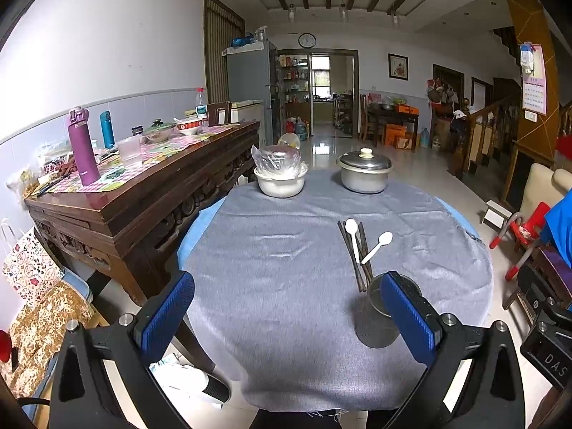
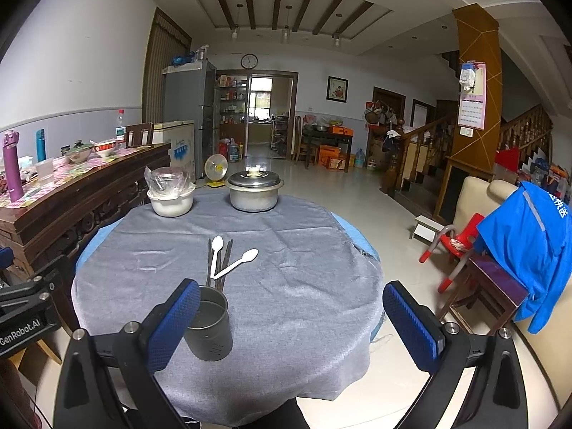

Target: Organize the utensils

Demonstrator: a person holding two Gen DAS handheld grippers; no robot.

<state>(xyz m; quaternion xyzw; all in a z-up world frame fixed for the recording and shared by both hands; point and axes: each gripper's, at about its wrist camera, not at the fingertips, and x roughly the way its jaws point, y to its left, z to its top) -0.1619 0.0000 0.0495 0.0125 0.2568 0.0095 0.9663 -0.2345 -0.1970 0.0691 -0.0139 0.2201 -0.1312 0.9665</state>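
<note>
Both left tongs (image 1: 286, 316) and right tongs (image 2: 291, 316) stood wide, holding nothing. Two white spoons (image 2: 228, 257) and dark chopsticks (image 2: 226, 262) lay on the cloth-covered counter (image 2: 304, 286), just behind the upright metal holder (image 2: 211, 329).

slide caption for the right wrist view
Open right gripper above a metal utensil holder, spoons and chopsticks lying beyond it.

Home dining room: fridge (image 1: 250, 82), wall clock (image 1: 307, 40), lidded pot (image 1: 364, 173), staircase (image 2: 429, 136).

Tiled floor (image 2: 321, 193), beamed ceiling (image 2: 286, 7), wooden sideboard (image 2: 71, 207).
</note>
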